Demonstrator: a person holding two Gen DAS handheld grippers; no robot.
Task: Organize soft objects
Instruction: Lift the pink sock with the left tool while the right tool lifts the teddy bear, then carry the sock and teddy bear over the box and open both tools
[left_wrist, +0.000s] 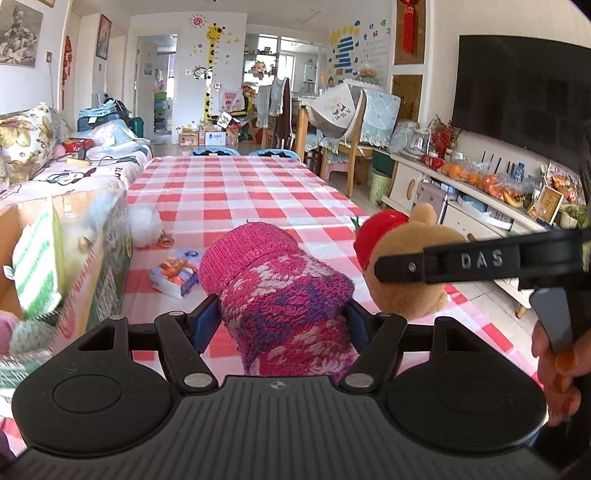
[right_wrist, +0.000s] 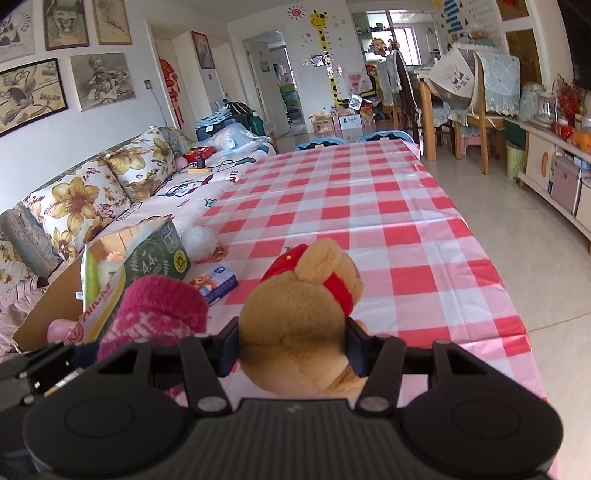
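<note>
My left gripper (left_wrist: 280, 317) is shut on a rolled pink and purple knitted sock (left_wrist: 280, 295), held above the checkered table (left_wrist: 236, 192). My right gripper (right_wrist: 293, 345) is shut on a tan teddy bear with a red hat (right_wrist: 303, 317), also held above the table. The bear (left_wrist: 402, 258) shows in the left wrist view to the right of the sock, with the right gripper's finger across it. The sock (right_wrist: 159, 317) shows in the right wrist view to the left of the bear. An open cardboard box (left_wrist: 85, 258) with soft items inside stands at the left.
A tissue pack (left_wrist: 175, 275) and a white fluffy ball (left_wrist: 142, 223) lie on the table next to the box (right_wrist: 147, 266). A sofa (right_wrist: 92, 195) runs along the left. A TV cabinet (left_wrist: 480, 192) and chairs stand at the right.
</note>
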